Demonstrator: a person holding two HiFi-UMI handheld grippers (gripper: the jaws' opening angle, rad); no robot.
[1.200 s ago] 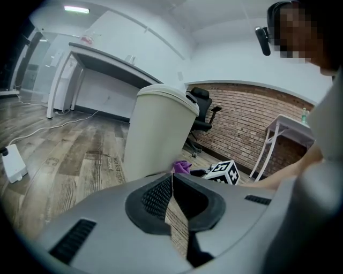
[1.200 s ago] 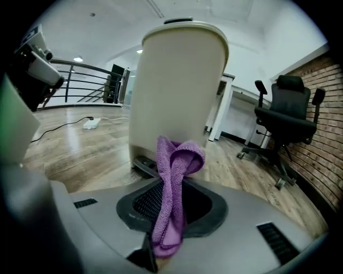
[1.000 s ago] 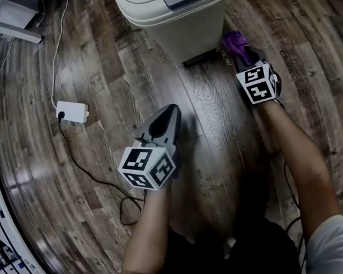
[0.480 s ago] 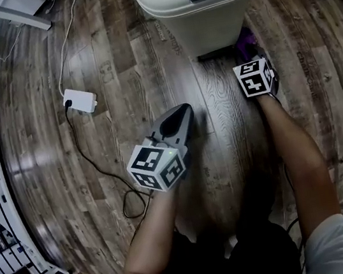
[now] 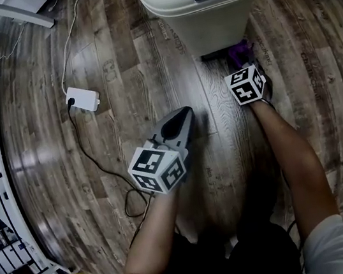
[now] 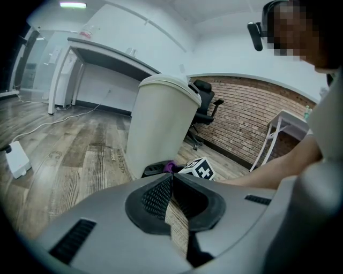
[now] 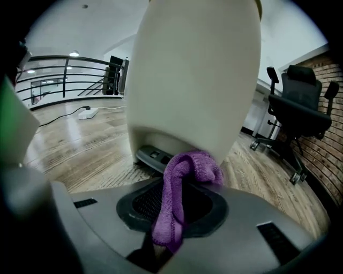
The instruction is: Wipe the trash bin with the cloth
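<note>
Wood floor [image 5: 148, 72]: trash bin [image 7: 193, 80] just ahead of right claw [image 7: 179, 187].
It grips the cloth [image 7: 185, 166]; the closed, empty left claw [image 6: 170, 179] sits farther back.

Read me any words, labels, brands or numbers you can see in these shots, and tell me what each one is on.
No text here can be quoted.
Dark print on the floor planks beside the trash bin: too small and blurred to read.
On the left marker cube and the right marker cube: black-and-white square patterns only, no words.
On the trash bin: no label or brand shows.
</note>
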